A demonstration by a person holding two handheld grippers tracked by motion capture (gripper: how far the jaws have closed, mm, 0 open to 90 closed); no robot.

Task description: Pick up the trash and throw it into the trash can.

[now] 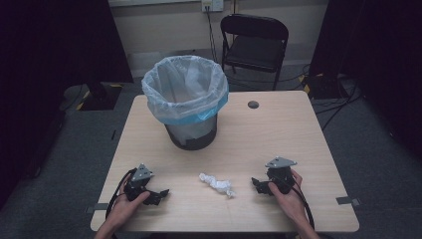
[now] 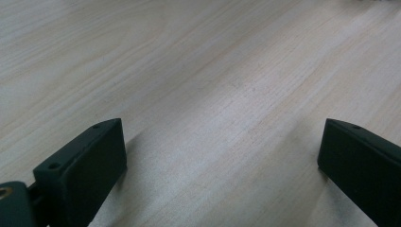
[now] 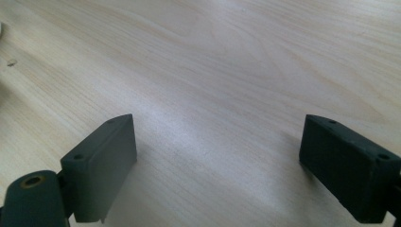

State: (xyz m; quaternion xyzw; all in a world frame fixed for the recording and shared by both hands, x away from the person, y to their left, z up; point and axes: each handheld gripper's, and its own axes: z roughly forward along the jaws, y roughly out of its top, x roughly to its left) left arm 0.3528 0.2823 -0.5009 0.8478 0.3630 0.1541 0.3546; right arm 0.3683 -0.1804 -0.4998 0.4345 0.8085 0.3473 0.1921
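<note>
While folding chair (image 1: 255,42) legs fade into gloom, crumpled paper (image 1: 217,183) stays distinct.

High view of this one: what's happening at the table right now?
A person holds the left gripper and right gripper low over the table, both open and empty. A crumpled paper wad lies untouched between them. A lined bin stands farther back on the table.
</note>
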